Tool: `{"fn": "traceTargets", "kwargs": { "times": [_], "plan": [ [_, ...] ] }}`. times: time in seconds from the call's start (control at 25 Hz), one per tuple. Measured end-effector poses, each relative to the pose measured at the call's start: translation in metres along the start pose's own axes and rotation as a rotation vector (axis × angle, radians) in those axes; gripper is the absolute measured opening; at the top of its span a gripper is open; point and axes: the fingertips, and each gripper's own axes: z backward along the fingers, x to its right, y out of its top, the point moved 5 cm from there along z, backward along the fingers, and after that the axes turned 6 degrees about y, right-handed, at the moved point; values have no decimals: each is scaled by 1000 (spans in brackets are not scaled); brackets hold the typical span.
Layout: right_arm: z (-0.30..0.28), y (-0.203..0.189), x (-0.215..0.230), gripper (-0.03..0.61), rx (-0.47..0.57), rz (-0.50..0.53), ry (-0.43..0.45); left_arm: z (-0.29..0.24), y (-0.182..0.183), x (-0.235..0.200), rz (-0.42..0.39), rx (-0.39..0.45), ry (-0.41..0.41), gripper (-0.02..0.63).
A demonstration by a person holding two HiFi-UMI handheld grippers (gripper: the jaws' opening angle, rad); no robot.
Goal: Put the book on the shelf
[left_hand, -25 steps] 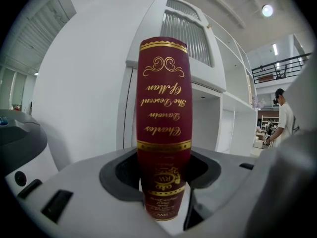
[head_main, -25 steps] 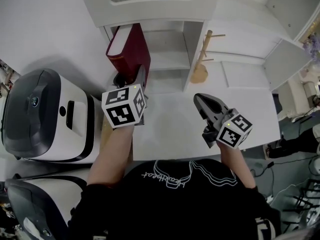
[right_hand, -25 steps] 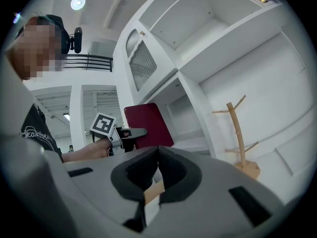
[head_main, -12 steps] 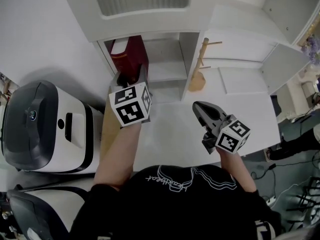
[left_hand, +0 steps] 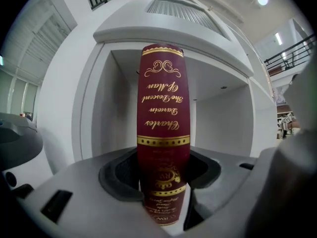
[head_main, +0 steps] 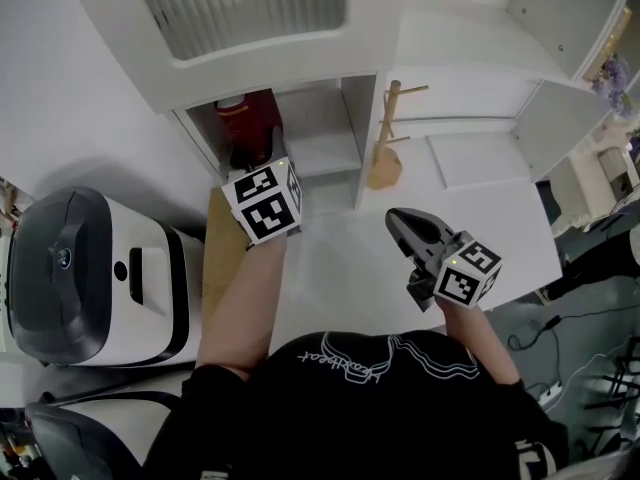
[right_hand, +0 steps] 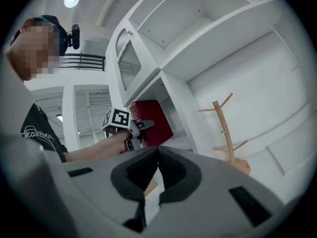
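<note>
A dark red book [left_hand: 163, 133] with gold lettering stands upright between the jaws of my left gripper [left_hand: 163, 187], which is shut on its lower spine. In the head view the book [head_main: 246, 126] is partly inside the left side of the white shelf's open compartment [head_main: 318, 150], its top hidden under the shelf's upper part. My left gripper [head_main: 260, 153] reaches into that opening. My right gripper [head_main: 397, 218] hovers over the white table, right of the shelf, shut and holding nothing; its pads meet in the right gripper view [right_hand: 157, 155], which also shows the book [right_hand: 157, 123].
A wooden peg stand [head_main: 384, 160] sits on the table just right of the shelf's side wall. Two white-and-black appliances [head_main: 90, 278] stand at the left, beside a wooden board [head_main: 225, 258]. More white shelving [head_main: 560, 118] lies to the right.
My left gripper has carried the book forward, from in front of the shelf into its left compartment. The right gripper has barely moved.
</note>
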Motion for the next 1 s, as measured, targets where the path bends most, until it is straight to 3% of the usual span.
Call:
{"fn": "traceTargets", "kwargs": {
  "times": [0.24, 0.48, 0.72, 1.0],
  "plan": [
    [7, 6, 4, 6, -6, 1, -14, -13, 0, 3, -21, 20, 33, 212],
    [11, 6, 6, 6, 11, -43, -10, -12, 4, 2, -8, 65, 9, 213],
    [19, 0, 3, 6, 9, -53, -14, -2, 6, 1, 37, 71, -75, 244],
    [17, -6, -23, 6, -24, 18, 19, 43, 4, -10, 73, 94, -129, 272]
  ]
}}
